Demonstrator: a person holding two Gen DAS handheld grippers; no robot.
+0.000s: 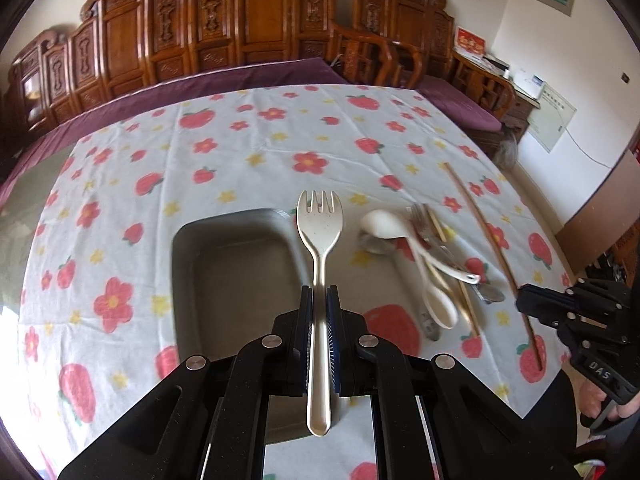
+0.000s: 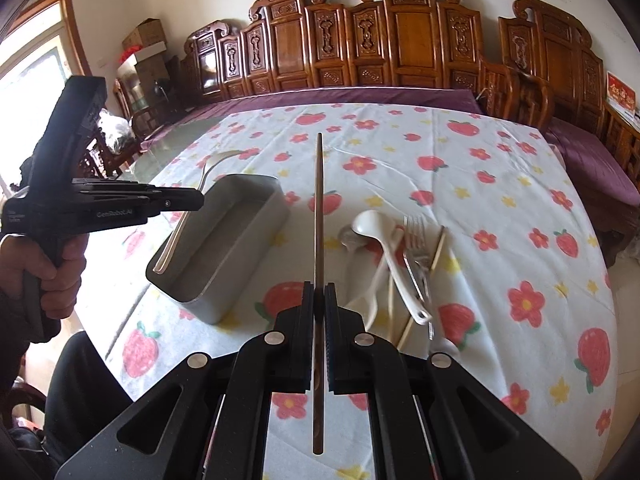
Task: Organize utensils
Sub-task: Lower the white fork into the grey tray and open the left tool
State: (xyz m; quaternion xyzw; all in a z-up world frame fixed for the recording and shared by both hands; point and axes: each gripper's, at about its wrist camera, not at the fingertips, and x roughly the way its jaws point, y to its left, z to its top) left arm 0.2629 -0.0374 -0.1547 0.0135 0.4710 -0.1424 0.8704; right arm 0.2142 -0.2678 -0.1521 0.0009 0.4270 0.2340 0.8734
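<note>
My left gripper (image 1: 319, 296) is shut on a cream spork (image 1: 319, 236), held above the right rim of the empty grey metal tray (image 1: 188, 280). In the right wrist view the left gripper (image 2: 200, 201) holds the spork (image 2: 180, 232) over the tray (image 2: 248, 240). My right gripper (image 2: 319, 294) is shut on a brown chopstick (image 2: 318, 208) that points forward; in the left wrist view the right gripper (image 1: 520, 302) holds it (image 1: 480, 216) at the table's right. A pile of utensils (image 1: 432, 264) lies right of the tray: white spoons (image 2: 384, 248), a metal fork (image 2: 418, 256), pale chopsticks (image 2: 438, 246).
The table carries a white cloth with strawberries and flowers (image 1: 240, 148). A carved wooden bench with purple cushions (image 2: 400, 60) runs behind it. Wooden chairs (image 1: 384, 60) stand at the far right. The table's near edge (image 2: 120, 344) is by my left hand.
</note>
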